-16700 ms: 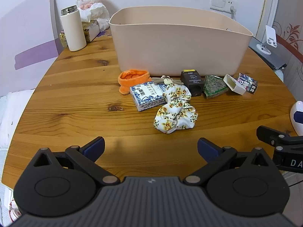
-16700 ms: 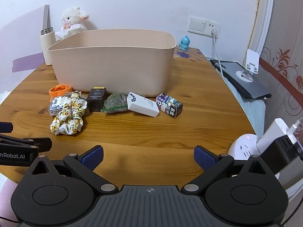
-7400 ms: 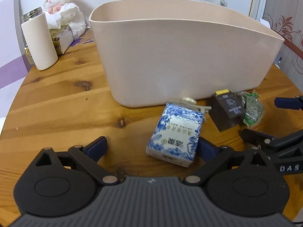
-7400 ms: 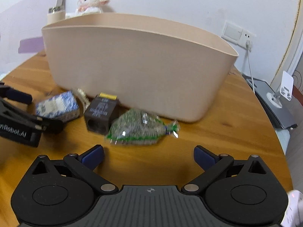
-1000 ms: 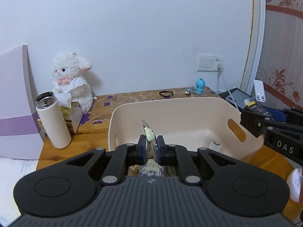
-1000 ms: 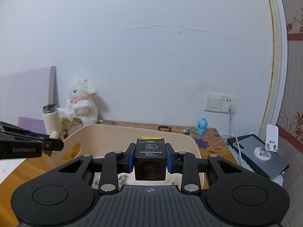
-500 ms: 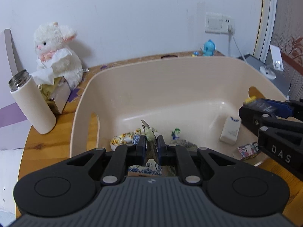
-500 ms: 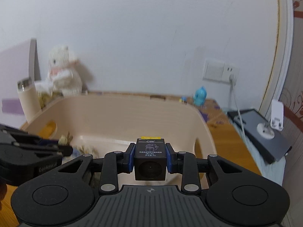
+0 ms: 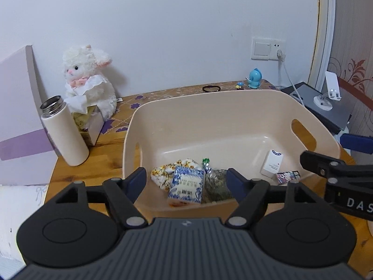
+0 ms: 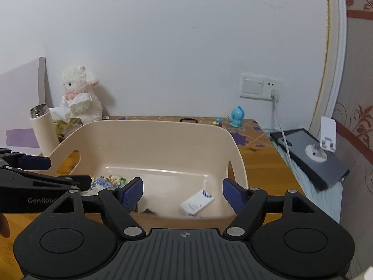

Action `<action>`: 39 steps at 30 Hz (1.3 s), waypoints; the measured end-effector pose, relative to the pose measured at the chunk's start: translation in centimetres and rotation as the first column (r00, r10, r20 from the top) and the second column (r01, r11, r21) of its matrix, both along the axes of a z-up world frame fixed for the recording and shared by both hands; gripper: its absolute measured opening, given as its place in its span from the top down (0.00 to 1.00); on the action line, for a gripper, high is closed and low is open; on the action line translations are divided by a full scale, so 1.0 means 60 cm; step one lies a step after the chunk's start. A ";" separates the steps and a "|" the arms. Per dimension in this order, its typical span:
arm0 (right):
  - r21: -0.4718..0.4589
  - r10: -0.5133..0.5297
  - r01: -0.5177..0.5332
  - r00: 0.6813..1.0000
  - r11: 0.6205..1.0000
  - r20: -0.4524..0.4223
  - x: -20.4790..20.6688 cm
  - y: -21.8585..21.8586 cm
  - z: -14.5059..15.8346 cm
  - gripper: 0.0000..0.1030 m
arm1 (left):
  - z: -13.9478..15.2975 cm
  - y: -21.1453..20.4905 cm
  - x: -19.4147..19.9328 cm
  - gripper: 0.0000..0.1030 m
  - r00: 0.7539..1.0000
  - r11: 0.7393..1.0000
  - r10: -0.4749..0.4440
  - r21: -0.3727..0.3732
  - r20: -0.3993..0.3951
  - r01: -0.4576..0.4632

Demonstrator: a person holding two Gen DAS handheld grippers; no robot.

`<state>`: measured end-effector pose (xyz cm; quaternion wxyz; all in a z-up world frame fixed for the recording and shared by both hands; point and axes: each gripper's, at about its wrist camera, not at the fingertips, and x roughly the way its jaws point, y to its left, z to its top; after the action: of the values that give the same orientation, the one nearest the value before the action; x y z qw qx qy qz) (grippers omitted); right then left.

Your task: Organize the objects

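Observation:
The beige plastic bin (image 9: 233, 98) (image 10: 149, 126) stands on the wooden table. Inside lie a blue-and-white tissue pack (image 9: 186, 184), a floral scrunchie (image 9: 163, 172), a green snack bag (image 9: 215, 182), a white box (image 9: 271, 163) (image 10: 197, 201) and a small patterned box (image 9: 288, 176). A dark corner of the black box (image 10: 149, 210) shows at the bin's near wall in the right wrist view. My left gripper (image 9: 185, 180) is open and empty above the bin's near left. My right gripper (image 10: 182, 192) is open and empty above the bin's near right.
A white thermos (image 9: 64, 133), a tissue box (image 9: 89, 123) and a plush lamb (image 9: 87, 81) stand left of the bin. A blue figurine (image 9: 255, 78) and a hair tie (image 9: 211, 88) lie behind it. A tablet with a phone stand (image 10: 312, 154) sits at the right.
Both grippers have opened. The left let go of the small keychain item and the right let go of the black box; both dropped into the bin. Both grippers rose slightly.

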<state>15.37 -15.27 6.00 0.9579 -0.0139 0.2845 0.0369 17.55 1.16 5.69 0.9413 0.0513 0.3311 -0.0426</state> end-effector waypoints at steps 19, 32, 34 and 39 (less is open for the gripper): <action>0.055 0.043 -0.042 0.999 0.998 -0.017 -0.151 -0.004 0.022 0.18 | 0.023 0.029 -0.155 0.25 1.000 0.999 0.027 -0.017 0.006 -0.027; 0.024 0.064 -0.064 0.998 0.998 0.014 -0.233 0.003 0.032 0.15 | 0.031 0.045 -0.243 0.23 0.999 0.999 0.034 -0.043 0.022 -0.033; 0.025 0.069 -0.069 0.998 0.997 0.016 -0.244 0.007 0.032 0.14 | 0.030 0.047 -0.254 0.22 0.999 0.998 0.028 -0.052 0.020 -0.027; 0.028 0.085 -0.086 0.996 0.996 0.017 -0.266 0.017 0.032 0.14 | 0.031 0.050 -0.278 0.22 1.000 0.997 0.011 -0.070 0.011 -0.010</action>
<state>-0.61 -14.28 7.90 0.9577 -0.0129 0.2757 0.0819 0.84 4.15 7.52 0.9445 0.0166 0.3244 -0.0490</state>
